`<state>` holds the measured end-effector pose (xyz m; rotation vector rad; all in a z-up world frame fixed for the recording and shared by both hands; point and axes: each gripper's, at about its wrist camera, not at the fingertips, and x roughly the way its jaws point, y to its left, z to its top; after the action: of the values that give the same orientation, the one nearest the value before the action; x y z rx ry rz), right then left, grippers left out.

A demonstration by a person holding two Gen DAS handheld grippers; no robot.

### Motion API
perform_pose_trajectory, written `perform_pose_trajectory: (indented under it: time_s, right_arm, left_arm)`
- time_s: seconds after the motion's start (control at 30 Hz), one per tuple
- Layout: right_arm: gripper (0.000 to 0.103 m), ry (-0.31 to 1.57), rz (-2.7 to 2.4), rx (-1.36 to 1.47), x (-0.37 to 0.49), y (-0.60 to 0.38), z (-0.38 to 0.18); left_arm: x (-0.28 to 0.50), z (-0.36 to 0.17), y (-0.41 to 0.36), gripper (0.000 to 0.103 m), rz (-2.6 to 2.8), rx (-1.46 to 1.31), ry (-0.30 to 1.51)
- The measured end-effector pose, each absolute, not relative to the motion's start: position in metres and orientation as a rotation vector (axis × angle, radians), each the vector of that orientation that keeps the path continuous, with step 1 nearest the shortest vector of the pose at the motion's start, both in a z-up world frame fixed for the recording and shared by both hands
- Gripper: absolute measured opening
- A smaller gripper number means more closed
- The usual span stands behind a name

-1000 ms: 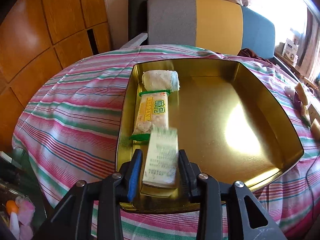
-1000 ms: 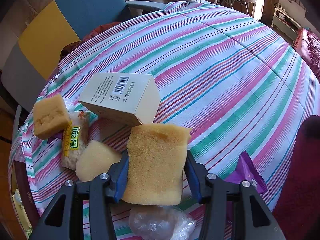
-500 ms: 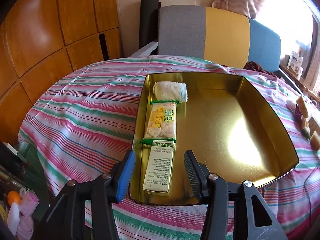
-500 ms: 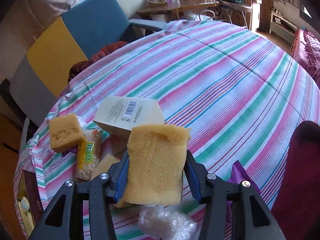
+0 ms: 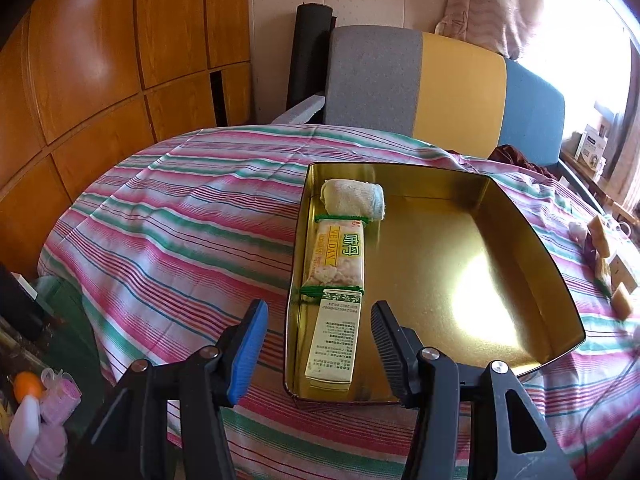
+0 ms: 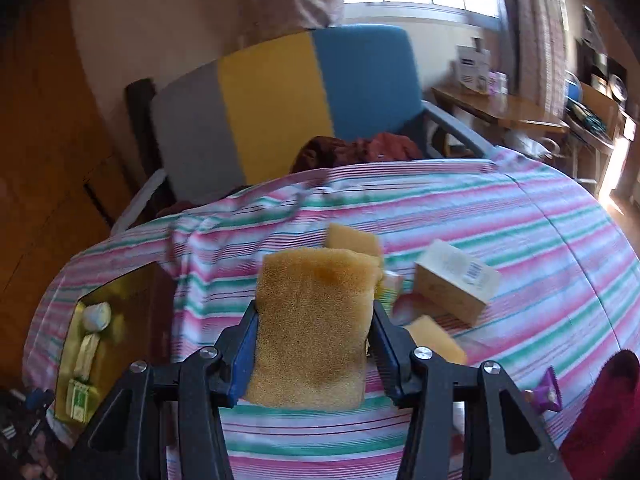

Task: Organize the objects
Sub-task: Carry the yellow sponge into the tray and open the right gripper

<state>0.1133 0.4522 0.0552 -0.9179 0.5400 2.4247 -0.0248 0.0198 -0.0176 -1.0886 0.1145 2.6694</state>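
A gold tin tray (image 5: 512, 248) sits on the striped table. Along its left side lie a rolled white towel (image 5: 352, 200), a snack packet (image 5: 338, 256) and a small white-green box (image 5: 334, 338) in a row. My left gripper (image 5: 318, 338) is open and empty, drawn back above the box at the tray's near edge. My right gripper (image 6: 314, 334) is shut on a yellow sponge (image 6: 314, 320), held above the table. The tray (image 6: 132, 292) shows at the left in the right wrist view.
Right of the held sponge lie a cardboard box (image 6: 456, 284), two more sponges (image 6: 352, 238) (image 6: 434, 338) and a purple wrapper (image 6: 550, 390). A grey-yellow-blue chair (image 5: 440, 84) stands behind the table. Wooden panels (image 5: 100, 80) line the left wall.
My left gripper let go of the white-green box in the tray, opened and pulled back. My right gripper lifted the sponge and swung left toward the tray.
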Motion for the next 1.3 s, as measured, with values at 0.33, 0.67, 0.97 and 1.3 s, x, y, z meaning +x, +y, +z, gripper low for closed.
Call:
perform_pose_trajectory:
  time_s: [0.33, 0.67, 0.97, 1.3]
  right_arm:
    - [0.052, 0.393, 2.755, -1.377, -0.014, 0.282, 0.014]
    - [0.056, 0.385, 2.762, -1.687, -0.081, 0.183, -0.054]
    - [0.077, 0.498, 2.857, -1.697, -0.071, 0.169, -0.059]
    - [0.077, 0.53, 2.876, -1.472, -0.036, 0.21, -0.026]
  left_arm:
    - [-0.031, -0.014, -0.018, 0.055, 2.758, -1.091, 0.016]
    - [-0.035, -0.023, -0.041, 0.058, 2.788, -1.138, -0.045]
    - [-0.034, -0.024, -0.039, 0.059, 2.78, -1.142, -0.039]
    - [-0.029, -0.014, -0.025, 0.062, 2.764, -1.087, 0.013]
